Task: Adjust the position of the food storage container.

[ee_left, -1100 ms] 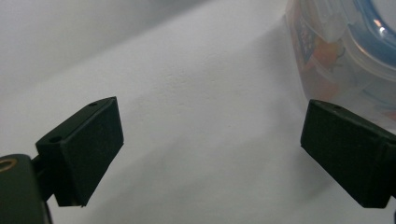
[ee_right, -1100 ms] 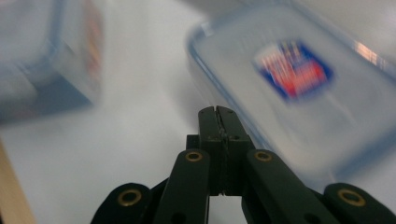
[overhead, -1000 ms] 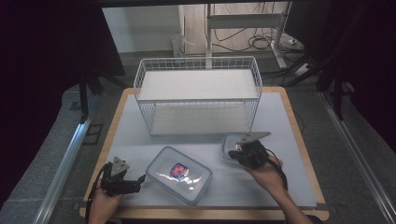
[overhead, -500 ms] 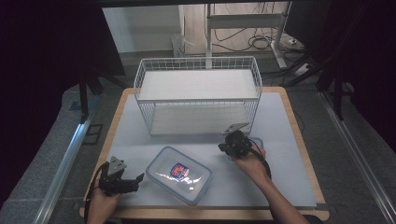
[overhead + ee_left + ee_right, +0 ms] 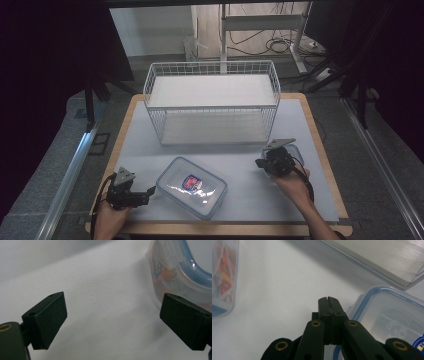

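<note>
We see right gripper [image 5: 264, 162] back over the small container [image 5: 296, 151] near the wire basket [image 5: 212, 102], jaws pressed together, empty; left gripper [image 5: 145, 191] spread wide beside large container [image 5: 191, 187]; two containers, one basket

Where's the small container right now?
In the high view, the small container sits right of centre on the table, just under the right gripper, in front of the wire basket.
</note>
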